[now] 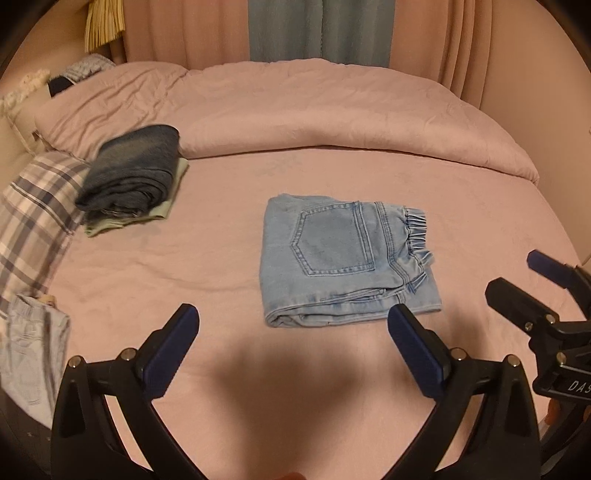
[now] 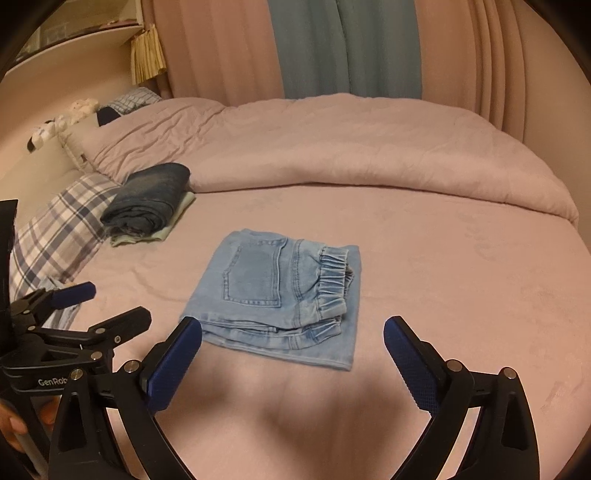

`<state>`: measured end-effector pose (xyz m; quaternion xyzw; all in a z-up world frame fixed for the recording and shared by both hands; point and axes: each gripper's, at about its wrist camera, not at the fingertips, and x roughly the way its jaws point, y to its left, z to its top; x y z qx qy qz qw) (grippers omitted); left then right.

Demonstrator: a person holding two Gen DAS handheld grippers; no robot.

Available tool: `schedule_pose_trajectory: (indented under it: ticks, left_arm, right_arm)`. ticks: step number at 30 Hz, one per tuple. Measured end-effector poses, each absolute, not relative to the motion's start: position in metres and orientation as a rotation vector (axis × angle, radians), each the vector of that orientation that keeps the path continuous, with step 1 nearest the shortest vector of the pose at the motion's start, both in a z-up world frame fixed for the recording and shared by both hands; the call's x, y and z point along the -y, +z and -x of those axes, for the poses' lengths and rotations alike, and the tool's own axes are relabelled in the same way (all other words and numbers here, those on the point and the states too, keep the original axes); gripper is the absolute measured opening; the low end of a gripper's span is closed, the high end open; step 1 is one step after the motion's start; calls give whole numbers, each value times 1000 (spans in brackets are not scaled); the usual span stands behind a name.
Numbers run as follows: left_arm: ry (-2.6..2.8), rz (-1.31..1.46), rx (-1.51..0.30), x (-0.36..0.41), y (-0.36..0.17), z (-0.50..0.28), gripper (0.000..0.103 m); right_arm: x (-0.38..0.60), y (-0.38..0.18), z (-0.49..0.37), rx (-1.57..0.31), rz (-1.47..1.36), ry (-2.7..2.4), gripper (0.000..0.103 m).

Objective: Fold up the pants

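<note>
Presently, left gripper: jaws spread wide, blue pads facing each other, nothing between them and nothing touched; it hangs above the pink bed sheet, its shadow on the cloth below. Right gripper: likewise spread wide, empty, clear of the fabric. Each gripper appears at the edge of the other's view, the right one at the lower right of the left wrist view, the left one at the lower left of the right wrist view, where part of a hand shows at its handle.

Item, folded light-blue pants: a compact rectangle of pale denim lying flat on the bed just beyond both grippers, back pocket uppermost, gathered elastic cuffs at its right edge. Apart from both grippers.

Item, dark-blue folded jeans: stacked on a pale green folded garment, well to the left of the pale pants, near the pillows.

Item, plaid pillow: at the left edge of the bed, beside the stack.

Item, light garment: unfolded, at the near left edge.

Item, pink duvet: bunched across the far half of the bed. Curtains behind, pink and blue-grey.

No containers in view.
</note>
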<state>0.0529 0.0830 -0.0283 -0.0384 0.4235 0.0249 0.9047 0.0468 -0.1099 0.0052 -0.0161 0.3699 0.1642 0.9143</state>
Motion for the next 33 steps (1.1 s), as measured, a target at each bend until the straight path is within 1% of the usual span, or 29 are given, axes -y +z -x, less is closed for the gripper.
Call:
schedule_pose_trajectory:
  ticks: [6, 33]
  left_arm:
    - [85, 63, -859, -76, -16, -36, 102]
    - [84, 76, -877, -68, -19, -33, 102]
  right_arm:
    - [110, 18, -32, -735, 31, 337, 99]
    - [110, 21, -26, -733, 31, 320, 99]
